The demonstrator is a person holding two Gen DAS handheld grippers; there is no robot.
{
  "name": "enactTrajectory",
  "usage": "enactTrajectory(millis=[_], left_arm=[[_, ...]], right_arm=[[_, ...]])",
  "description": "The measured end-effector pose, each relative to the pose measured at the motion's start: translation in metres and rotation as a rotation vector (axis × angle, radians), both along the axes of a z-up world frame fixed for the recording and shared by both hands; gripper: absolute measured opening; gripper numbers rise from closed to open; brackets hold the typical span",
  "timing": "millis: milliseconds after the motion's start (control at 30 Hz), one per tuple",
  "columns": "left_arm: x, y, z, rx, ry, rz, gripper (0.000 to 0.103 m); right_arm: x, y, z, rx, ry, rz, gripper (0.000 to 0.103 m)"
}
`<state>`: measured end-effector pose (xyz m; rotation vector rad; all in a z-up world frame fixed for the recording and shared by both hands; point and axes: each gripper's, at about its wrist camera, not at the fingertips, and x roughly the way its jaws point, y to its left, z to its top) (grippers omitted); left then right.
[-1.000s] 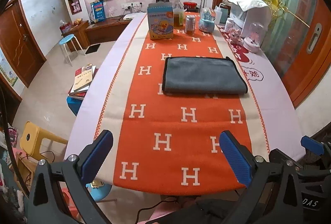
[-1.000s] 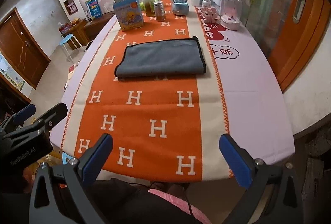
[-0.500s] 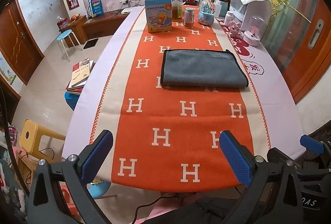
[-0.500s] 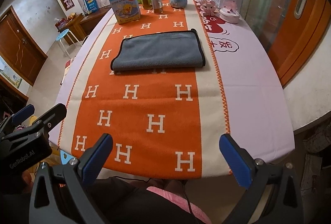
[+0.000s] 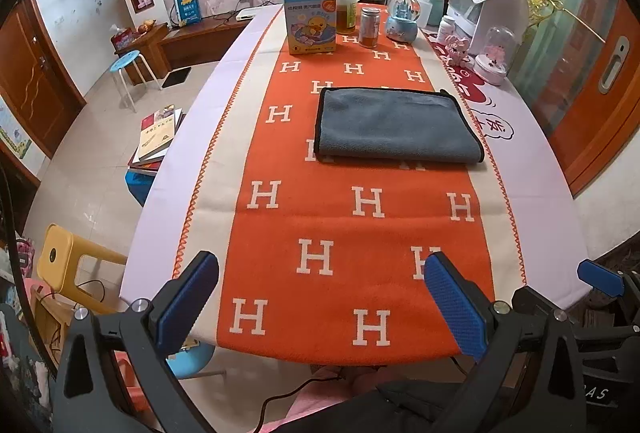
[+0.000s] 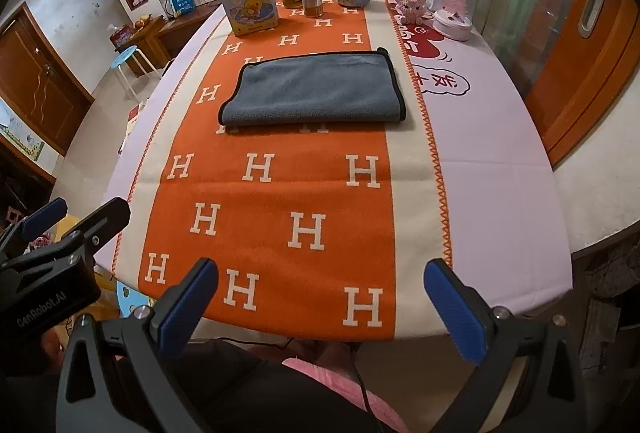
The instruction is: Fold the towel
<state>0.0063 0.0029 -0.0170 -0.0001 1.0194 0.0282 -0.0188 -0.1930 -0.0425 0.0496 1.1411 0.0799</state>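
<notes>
A grey towel with a black hem [image 5: 394, 125] lies folded flat in the middle of the orange H-patterned runner [image 5: 340, 225]; it also shows in the right wrist view [image 6: 316, 93]. My left gripper [image 5: 320, 299] is open and empty, held over the table's near edge, well short of the towel. My right gripper [image 6: 320, 303] is open and empty too, over the near edge. The right gripper's body shows at the right edge of the left wrist view [image 5: 600, 277]. The left gripper's body shows at the left of the right wrist view [image 6: 52, 257].
At the table's far end stand a blue duck box [image 5: 310, 21], a bottle [image 5: 346, 9], a jar [image 5: 370, 27], a snow globe [image 5: 402, 19] and a white appliance [image 5: 488, 9]. A glass dome [image 5: 494, 55] sits at the right. Stools and books lie left on the floor.
Both grippers have drawn back and up from the table, so the towel looks a little farther away. The towel itself has not moved. Both grippers stay open.
</notes>
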Motion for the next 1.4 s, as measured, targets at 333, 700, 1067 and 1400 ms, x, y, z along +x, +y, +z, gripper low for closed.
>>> enactTrajectory(millis=[333, 700, 1067, 1400], left_arm=[[-0.0007, 0.0013, -0.0006, 0.000, 0.001, 0.000, 0.102], [-0.0018, 0.0009, -0.0011, 0.000, 0.002, 0.000, 0.102], [-0.0059, 0.0008, -0.0042, 0.002, 0.004, -0.001, 0.102], [-0.0045, 0.0002, -0.0032, 0.002, 0.004, 0.000, 0.102]], right_arm=[[-0.0006, 0.0009, -0.0001, -0.001, 0.000, 0.000, 0.103], [-0.0019, 0.0006, -0.0013, -0.001, 0.002, 0.000, 0.103], [-0.0020, 0.0004, -0.0011, -0.001, 0.002, 0.000, 0.103], [-0.0032, 0.0008, -0.0021, -0.001, 0.004, 0.000, 0.103]])
